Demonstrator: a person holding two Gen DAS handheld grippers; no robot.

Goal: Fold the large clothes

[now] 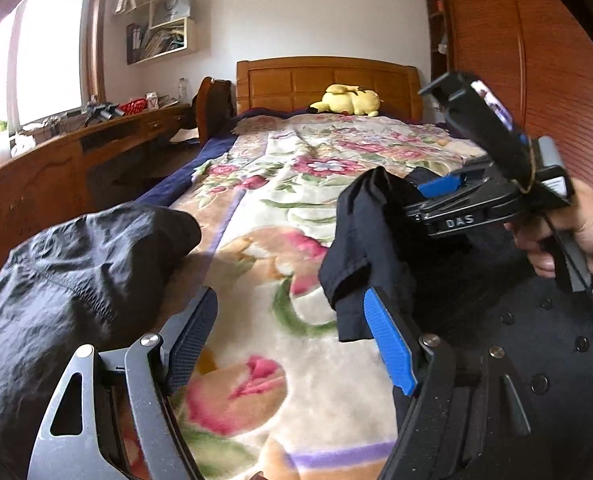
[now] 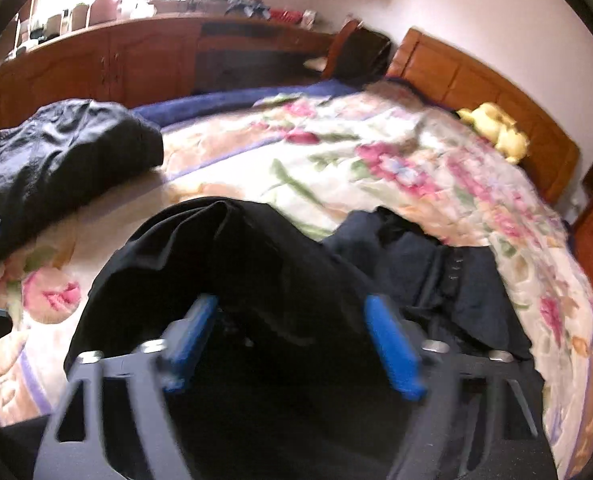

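Two hand-held grippers work over one bed spread with a flowered blanket. The left hand-held gripper has its two fingers standing apart, with only blanket showing in the gap; a hanging flap of the dark buttoned garment drapes down just beside, perhaps touching, its blue pad. That garment lies at the right side of the bed, and six or so small dark buttons show on it in the left wrist view. The right hand-held gripper has a raised fold of this same garment bunched between its two blue pads; the picture is blurred there, and whether the pads press on the cloth cannot be told. In the left wrist view the same tool appears from the side, held in a person's hand, and the letters "DAS" can be read on its body. A second dark garment, crinkly and shiny, lies heaped at the left side of the bed, well apart from the first. One yellow plush toy rests against the wooden headboard. A long wooden counter runs under the window, carrying small clutter, and wall shelves hang above it.
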